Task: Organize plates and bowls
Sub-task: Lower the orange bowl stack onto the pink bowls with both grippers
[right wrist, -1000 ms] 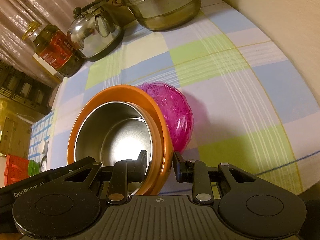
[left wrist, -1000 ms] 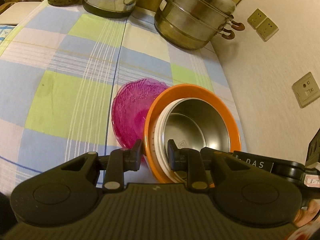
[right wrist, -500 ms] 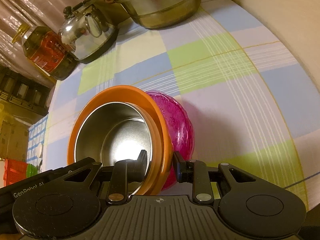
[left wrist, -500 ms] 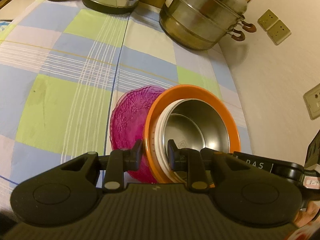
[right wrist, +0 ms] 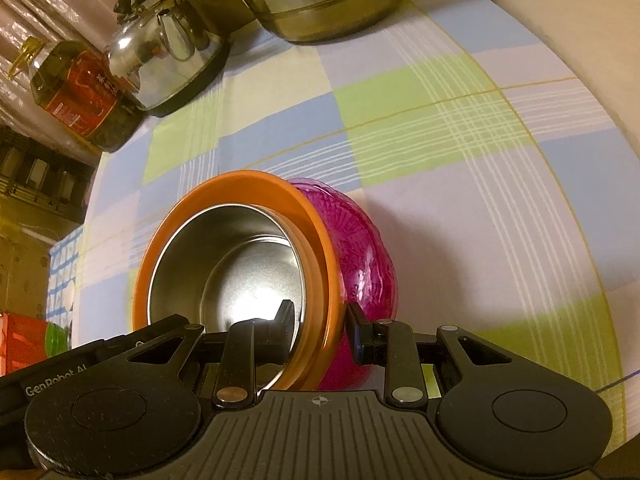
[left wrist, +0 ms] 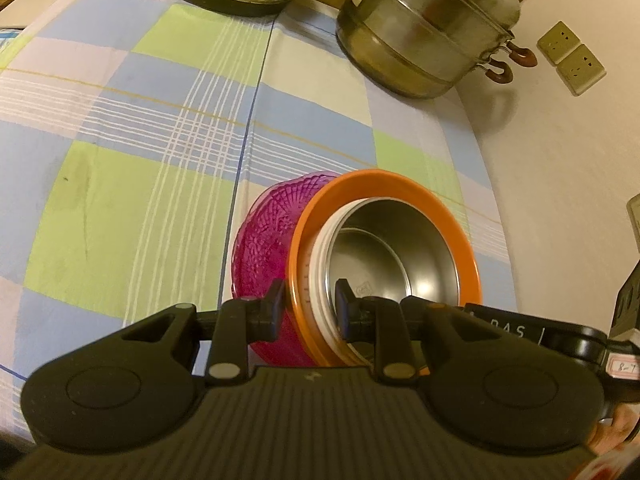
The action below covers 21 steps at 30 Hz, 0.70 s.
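A nested stack hangs between my two grippers above the checked tablecloth (left wrist: 132, 184). It holds a steel bowl (left wrist: 384, 256) inside a white dish (left wrist: 318, 280), inside an orange bowl (left wrist: 384, 182), inside a pink glass bowl (left wrist: 268, 240). My left gripper (left wrist: 308, 304) is shut on the stack's near rim, one finger inside the steel bowl, one outside. In the right wrist view my right gripper (right wrist: 320, 320) is shut on the opposite rim of the orange bowl (right wrist: 240, 182); the steel bowl (right wrist: 232, 264) and pink bowl (right wrist: 368, 248) show there too.
A large steel steamer pot (left wrist: 424, 28) stands at the back by the wall with sockets (left wrist: 572, 58). A steel kettle (right wrist: 164, 52) and an oil bottle (right wrist: 76, 92) stand at the back left. A dark shelf (right wrist: 36, 184) lies beyond the table's left edge.
Both grippers have carried the stack of bowls together towards the back of the table; the pot and kettle look nearer. The grips have not changed.
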Motion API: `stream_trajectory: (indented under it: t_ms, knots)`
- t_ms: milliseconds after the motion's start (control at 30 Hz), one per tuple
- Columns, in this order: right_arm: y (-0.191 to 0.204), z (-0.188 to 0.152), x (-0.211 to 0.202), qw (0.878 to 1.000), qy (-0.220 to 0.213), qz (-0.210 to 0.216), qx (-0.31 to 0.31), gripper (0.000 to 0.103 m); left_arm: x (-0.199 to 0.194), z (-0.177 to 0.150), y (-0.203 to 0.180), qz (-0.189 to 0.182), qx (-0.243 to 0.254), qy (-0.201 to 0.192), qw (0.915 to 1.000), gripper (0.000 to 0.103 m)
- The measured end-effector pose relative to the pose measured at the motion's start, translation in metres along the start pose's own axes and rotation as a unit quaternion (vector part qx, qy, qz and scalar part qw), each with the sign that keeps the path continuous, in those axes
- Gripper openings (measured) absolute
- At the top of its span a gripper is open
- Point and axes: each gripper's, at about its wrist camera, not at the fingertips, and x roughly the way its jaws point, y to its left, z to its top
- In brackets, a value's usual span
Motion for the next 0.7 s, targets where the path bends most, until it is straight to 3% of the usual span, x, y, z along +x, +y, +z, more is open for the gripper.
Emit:
stream_trajectory:
  t_ms: [700]
  knots:
    - [0.002, 0.000, 0.021, 1.000, 0.007, -0.010, -0.001, 0.028, 0.016, 0.003, 0.007, 0.007, 0.009, -0.001, 0.9999, 0.023]
